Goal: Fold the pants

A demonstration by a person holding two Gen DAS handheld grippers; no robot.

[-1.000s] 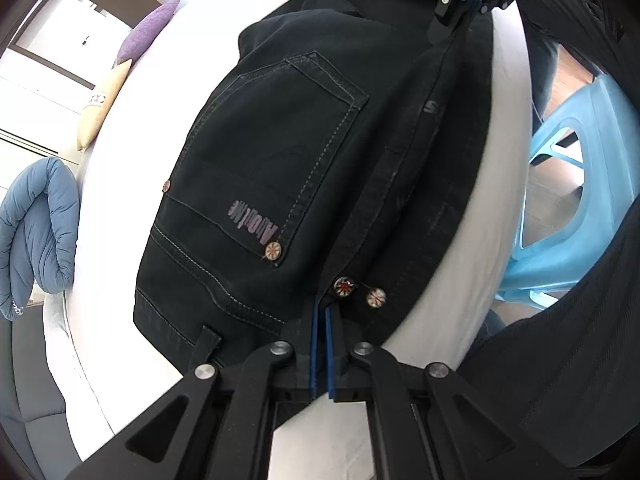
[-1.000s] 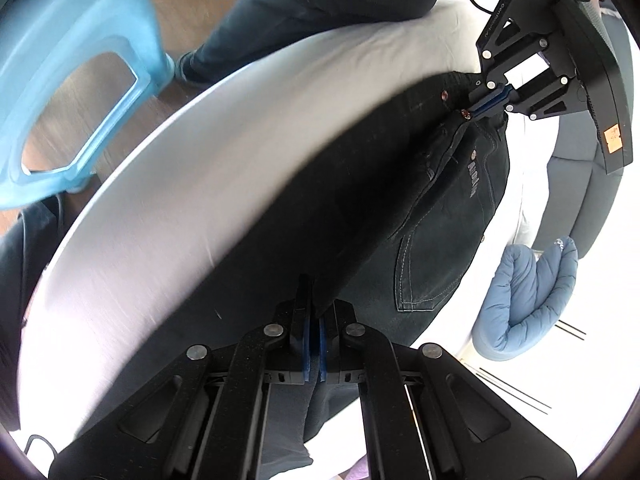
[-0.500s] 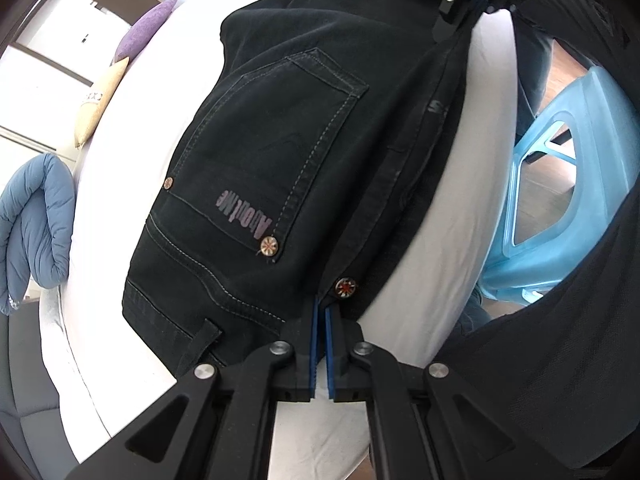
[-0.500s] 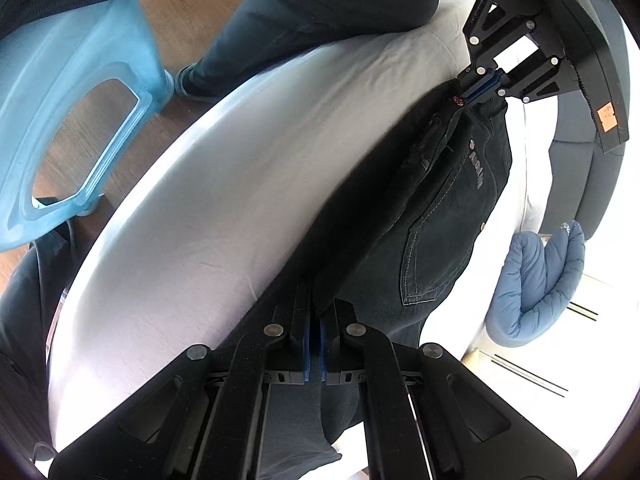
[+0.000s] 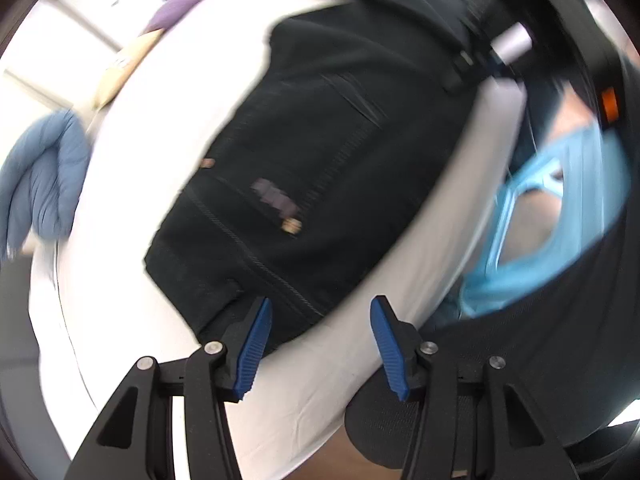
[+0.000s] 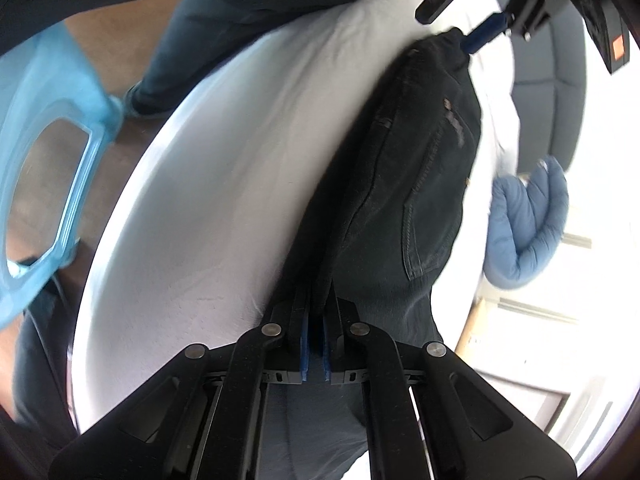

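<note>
Black jeans [image 5: 320, 152] lie on the white bed [image 5: 120, 264], back pocket up, folded lengthwise. My left gripper [image 5: 318, 344] is open, its blue pads [image 5: 256, 344] on either side of the waistband corner without holding it. It also shows in the right wrist view [image 6: 472, 8] at the far end of the jeans [image 6: 420, 168]. My right gripper [image 6: 316, 344] is shut on a fold of the black fabric. It shows blurred in the left wrist view [image 5: 496, 64] at the far end.
A light blue plastic stool [image 5: 532, 220] stands beside the bed; it also shows in the right wrist view [image 6: 48, 160]. A blue padded bundle [image 5: 40, 176] and pillows [image 5: 168, 28] lie on the far side. The person's legs [image 6: 192, 56] are near the bed edge.
My left gripper has opened and let go of the waistband, and pulled back a little. The right gripper stays shut on the fabric. The view is blurred from motion.
</note>
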